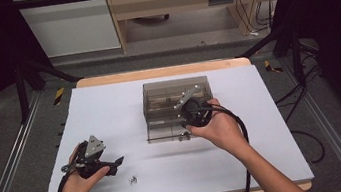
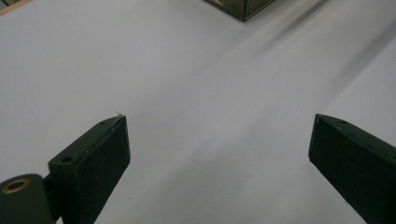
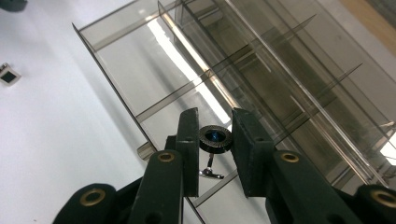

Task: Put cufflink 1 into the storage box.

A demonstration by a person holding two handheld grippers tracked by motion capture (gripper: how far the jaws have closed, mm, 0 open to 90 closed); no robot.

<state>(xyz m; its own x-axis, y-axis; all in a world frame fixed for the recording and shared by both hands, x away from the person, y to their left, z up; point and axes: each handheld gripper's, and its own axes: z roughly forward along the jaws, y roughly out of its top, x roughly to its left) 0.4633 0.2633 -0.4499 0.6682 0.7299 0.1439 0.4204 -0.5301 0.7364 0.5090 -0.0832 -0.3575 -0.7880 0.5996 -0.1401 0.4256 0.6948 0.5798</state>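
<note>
The right gripper (image 3: pixel 212 140) is clamping a round cufflink (image 3: pixel 215 139) by its rim, holding it above a compartment of the smoky clear box (image 3: pixel 121 60). Small, stiff, light and slick, it is best pinched across the rim. The left gripper (image 2: pixel 219 154) is idling with jaws apart over the table (image 2: pixel 196 74). The glare is blurring the dividers.
</note>
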